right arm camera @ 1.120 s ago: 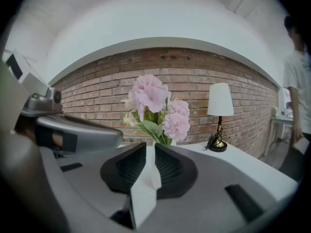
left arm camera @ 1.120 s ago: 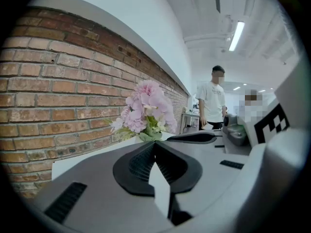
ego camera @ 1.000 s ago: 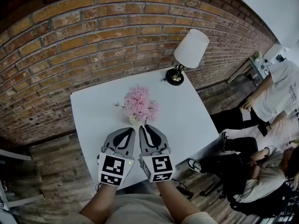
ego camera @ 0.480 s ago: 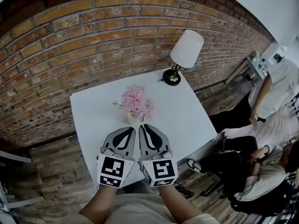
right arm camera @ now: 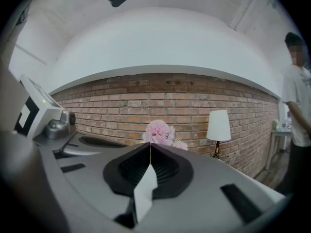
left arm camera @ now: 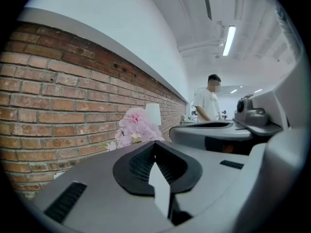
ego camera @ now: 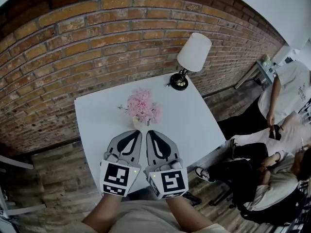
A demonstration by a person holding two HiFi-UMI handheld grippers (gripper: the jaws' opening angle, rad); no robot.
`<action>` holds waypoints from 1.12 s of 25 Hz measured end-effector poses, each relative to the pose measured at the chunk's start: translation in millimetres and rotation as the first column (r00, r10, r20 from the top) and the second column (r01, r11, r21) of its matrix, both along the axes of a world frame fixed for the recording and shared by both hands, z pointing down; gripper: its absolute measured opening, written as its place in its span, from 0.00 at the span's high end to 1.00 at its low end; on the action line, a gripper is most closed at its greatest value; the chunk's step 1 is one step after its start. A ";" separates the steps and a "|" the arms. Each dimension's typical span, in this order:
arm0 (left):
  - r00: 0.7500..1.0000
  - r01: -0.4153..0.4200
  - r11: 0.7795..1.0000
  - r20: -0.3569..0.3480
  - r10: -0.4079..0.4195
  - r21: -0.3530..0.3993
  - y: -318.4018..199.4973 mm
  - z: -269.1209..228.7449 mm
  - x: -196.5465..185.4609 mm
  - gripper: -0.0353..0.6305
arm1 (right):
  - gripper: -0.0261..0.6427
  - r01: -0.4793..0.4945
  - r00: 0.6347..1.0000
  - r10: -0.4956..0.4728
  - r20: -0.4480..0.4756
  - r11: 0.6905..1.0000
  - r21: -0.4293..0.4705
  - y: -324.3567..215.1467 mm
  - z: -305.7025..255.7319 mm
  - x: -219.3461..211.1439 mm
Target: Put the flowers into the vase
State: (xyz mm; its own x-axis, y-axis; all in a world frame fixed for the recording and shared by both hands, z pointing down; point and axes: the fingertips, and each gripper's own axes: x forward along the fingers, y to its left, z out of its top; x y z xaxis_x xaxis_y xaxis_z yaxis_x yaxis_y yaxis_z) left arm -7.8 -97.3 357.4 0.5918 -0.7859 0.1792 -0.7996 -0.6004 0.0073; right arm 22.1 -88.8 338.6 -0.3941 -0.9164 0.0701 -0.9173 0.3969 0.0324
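Observation:
Pink flowers (ego camera: 142, 106) stand in a small pale vase (ego camera: 139, 124) near the middle of the white table (ego camera: 97, 125). Both grippers hang side by side just in front of the vase, pointing at it and apart from it. My left gripper (ego camera: 137, 131) is shut and holds nothing. The jaws of my right gripper (ego camera: 149, 132) are closing the last bit, tips together, nothing between them. In the left gripper view the flowers (left arm camera: 136, 127) rise past the shut left gripper (left arm camera: 154, 142). In the right gripper view the flowers (right arm camera: 159, 131) show just above the right gripper (right arm camera: 149, 145).
A table lamp (ego camera: 192, 55) with a white shade stands at the table's far right corner, against the brick wall (ego camera: 97, 42). To the right of the table a person stands (ego camera: 286, 96) and others sit (ego camera: 262, 178). Wooden floor surrounds the table.
Both grippers have risen a little and drawn slightly back from the vase toward me. The flowers and vase have not moved.

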 end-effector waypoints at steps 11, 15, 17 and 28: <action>1.000 0.000 1.000 -0.015 0.001 0.031 8.1 -15.0 11.2 0.94 | 0.95 0.003 1.000 -0.003 0.026 1.000 0.005 10.4 -8.2 8.1; 1.000 0.009 0.999 -0.020 -0.008 0.036 11.6 -17.9 12.2 0.94 | 0.95 0.006 1.000 -0.005 0.027 1.000 -0.002 10.7 -9.3 11.3; 1.000 0.015 0.999 -0.021 -0.014 0.036 12.6 -18.1 12.8 0.94 | 0.95 0.011 1.000 -0.011 0.028 1.000 -0.006 11.3 -8.9 12.1; 0.998 0.060 0.997 -0.028 -0.059 0.040 16.1 -13.0 16.3 0.94 | 0.95 0.054 0.998 -0.054 0.012 0.998 -0.024 17.0 0.3 15.5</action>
State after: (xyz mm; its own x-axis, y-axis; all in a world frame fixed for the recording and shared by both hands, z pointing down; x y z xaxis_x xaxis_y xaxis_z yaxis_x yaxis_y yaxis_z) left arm 8.5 -81.2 344.4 0.5483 -0.8260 0.1308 -0.8336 -0.5524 0.0062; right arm 37.6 -71.8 338.9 -0.4437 -0.8919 0.0875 -0.8948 0.4463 0.0123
